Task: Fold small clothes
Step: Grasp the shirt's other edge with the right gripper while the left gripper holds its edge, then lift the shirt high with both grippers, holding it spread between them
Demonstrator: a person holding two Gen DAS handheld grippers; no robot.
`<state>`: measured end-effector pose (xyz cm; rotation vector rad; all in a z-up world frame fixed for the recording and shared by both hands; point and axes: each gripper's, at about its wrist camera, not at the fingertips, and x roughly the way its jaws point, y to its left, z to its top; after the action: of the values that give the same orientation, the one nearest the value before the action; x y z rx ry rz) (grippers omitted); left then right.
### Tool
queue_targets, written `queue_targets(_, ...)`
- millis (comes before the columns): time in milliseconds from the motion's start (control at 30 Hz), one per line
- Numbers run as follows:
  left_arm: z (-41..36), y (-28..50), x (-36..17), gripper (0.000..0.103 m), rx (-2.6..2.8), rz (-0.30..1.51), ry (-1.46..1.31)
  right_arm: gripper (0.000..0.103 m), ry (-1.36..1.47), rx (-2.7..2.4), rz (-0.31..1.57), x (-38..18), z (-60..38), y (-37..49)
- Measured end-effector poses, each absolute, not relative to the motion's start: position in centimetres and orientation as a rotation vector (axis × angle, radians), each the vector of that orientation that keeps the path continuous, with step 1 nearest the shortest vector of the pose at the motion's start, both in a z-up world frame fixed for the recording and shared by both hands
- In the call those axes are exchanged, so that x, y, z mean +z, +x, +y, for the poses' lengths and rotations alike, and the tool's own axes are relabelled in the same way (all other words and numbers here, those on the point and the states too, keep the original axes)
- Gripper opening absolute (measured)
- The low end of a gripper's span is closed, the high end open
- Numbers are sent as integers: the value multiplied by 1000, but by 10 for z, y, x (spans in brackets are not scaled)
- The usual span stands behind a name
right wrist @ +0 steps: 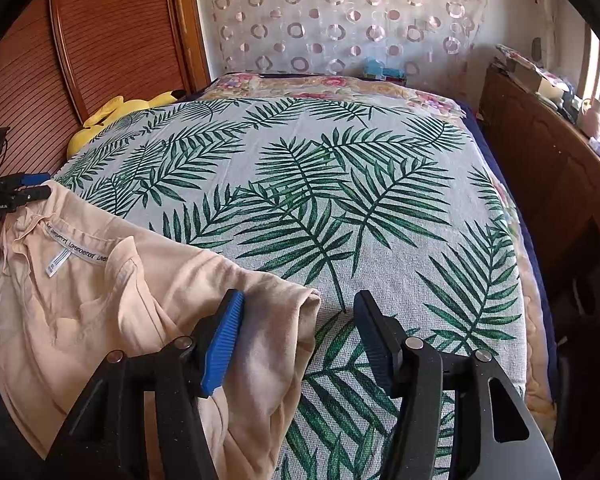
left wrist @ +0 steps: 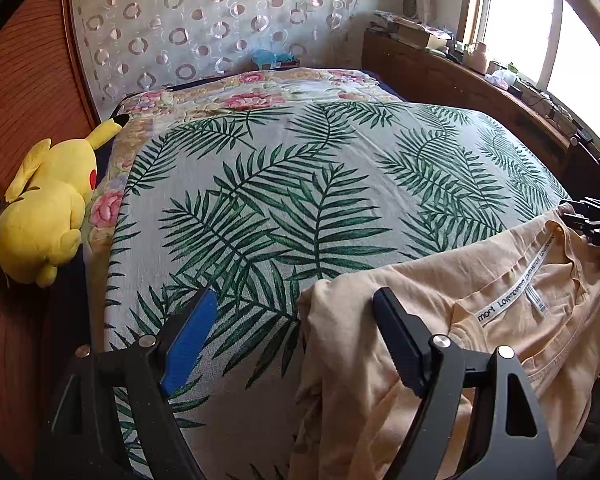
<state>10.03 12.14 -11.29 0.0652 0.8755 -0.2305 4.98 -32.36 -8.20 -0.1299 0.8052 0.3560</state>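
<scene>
A peach shirt (left wrist: 480, 280) lies crumpled over the near edge of a bed covered with a green leaf-print spread (left wrist: 300, 184), its neck label facing up. My left gripper (left wrist: 296, 296) is open above the shirt's left sleeve edge. One black finger (left wrist: 400, 340) hangs over the cloth and the blue pad (left wrist: 188, 344) is over bare spread. In the right wrist view, my right gripper (right wrist: 299, 296) stands open astride the other sleeve of the shirt (right wrist: 100, 300), pads clear of the cloth. The left gripper (right wrist: 24, 192) shows at that view's left edge by the collar.
A yellow plush toy (left wrist: 48, 208) lies at the bed's left side against a wooden slatted panel (left wrist: 24, 80). A wooden ledge (left wrist: 460, 76) with clutter runs along the right under a bright window. A floral quilt (left wrist: 252, 92) shows at the far end.
</scene>
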Motion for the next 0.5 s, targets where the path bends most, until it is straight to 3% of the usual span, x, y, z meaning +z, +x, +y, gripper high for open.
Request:
queue_targets(200, 122, 104, -120, 81, -230, 897, 63, 60, -127, 388, 815, -85, -320, 49)
queue_targets(300, 121, 104, -125, 69, -271, 924, 39, 58, -143, 421, 823, -84, -313, 47)
queue_targets(367, 120, 101, -126, 64, -279, 917, 39, 45, -151, 440, 824, -84, -311, 46)
queue_targets(433, 118, 98, -125, 47, -303, 915, 38, 35, -155, 459, 827, -84, -309, 44)
queue_targets(467, 116, 96, -124, 42, -317, 917, 39, 21, -159, 475, 829, -84, -307, 42)
queue_targets(500, 114, 94, -123, 28, -334, 919, 37, 14, -164, 497, 831, -84, -305, 41)
